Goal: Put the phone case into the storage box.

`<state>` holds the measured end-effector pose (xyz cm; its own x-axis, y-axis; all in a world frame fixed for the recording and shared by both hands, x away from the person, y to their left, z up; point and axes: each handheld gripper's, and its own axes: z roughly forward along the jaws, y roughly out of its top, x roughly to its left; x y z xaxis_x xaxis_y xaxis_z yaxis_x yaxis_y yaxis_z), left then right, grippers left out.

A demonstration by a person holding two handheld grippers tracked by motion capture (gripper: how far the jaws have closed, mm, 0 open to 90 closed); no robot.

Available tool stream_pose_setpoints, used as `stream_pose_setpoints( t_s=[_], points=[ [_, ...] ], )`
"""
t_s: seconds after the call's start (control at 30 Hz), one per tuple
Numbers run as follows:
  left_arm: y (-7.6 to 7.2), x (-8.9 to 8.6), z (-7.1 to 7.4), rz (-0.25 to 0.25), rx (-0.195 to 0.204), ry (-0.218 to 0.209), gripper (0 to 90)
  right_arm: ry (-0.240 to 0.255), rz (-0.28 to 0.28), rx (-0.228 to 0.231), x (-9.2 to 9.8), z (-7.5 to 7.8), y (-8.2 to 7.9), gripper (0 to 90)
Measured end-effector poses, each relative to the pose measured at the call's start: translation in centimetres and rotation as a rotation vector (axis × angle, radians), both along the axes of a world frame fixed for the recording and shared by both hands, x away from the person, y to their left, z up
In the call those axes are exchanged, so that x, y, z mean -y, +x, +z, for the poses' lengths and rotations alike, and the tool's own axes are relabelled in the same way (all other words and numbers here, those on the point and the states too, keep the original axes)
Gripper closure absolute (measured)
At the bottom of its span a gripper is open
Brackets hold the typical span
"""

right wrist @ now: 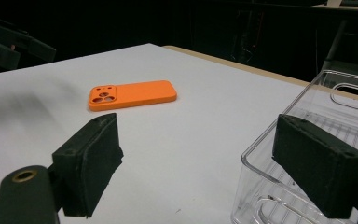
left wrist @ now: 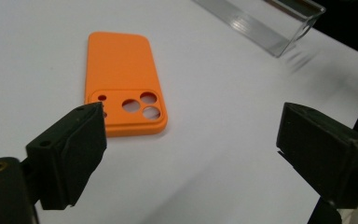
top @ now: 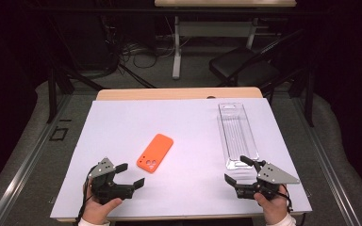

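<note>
Lying flat near the middle of the bench (top: pixel 122 122), which is covered by a pale white sheet, is an orange phone case (top: pixel 155 153), back side up, with its camera cut-outs at the end nearest the person. Well apart from it, toward the right side of the sheet, a long clear plastic tray (top: pixel 237 134) runs lengthwise away from the person, its near end close to the right gripper.

At the lower left of the high view a hand (top: pixel 100 207) holds the left gripper (top: pixel 130 174), whose jaws stand wide apart and grip nothing; they point up and to the right, toward the case, and sit near its camera end without touching it. In the left gripper view the case (left wrist: pixel 123 84) lies ahead between the two black jaws, closer to the left one, and a corner of the clear tray (left wrist: pixel 279 28) shows at the top.

At the lower right the other hand (top: pixel 273 207) holds the right gripper (top: pixel 238 170), jaws also spread wide and empty, just beside the tray's near end. In the right gripper view the tray (right wrist: pixel 307 121) lies behind the right-hand jaw, and the case (right wrist: pixel 133 94) rests farther off on the sheet
</note>
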<state>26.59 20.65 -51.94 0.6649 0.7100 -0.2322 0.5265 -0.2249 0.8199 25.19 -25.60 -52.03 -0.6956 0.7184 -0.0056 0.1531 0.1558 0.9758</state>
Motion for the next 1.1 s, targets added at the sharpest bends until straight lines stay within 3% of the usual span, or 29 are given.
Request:
stream_pose_setpoints(
  t_s=[0.07,0.1,0.37,0.77,1.1],
  points=[
    [0.0,0.3,0.0,0.009,-0.001,0.053,7.6,-0.002,-0.003,-0.003,-0.1,0.0,0.0,14.4],
    [0.0,0.8,-0.1,0.023,0.012,0.116,7.6,-0.002,-0.003,-0.002,-0.1,0.0,0.0,14.4],
    [0.1,1.5,-0.5,0.045,0.003,0.208,7.6,-0.008,-0.003,0.000,0.1,-0.1,0.0,14.4],
    [0.2,1.6,-0.9,0.064,-0.027,0.257,7.6,-0.014,-0.004,-0.008,0.1,-0.1,0.0,14.4],
    [0.3,1.6,-0.9,0.076,-0.041,0.256,7.6,-0.004,-0.005,-0.012,0.1,-0.1,0.1,14.4]
  ],
)
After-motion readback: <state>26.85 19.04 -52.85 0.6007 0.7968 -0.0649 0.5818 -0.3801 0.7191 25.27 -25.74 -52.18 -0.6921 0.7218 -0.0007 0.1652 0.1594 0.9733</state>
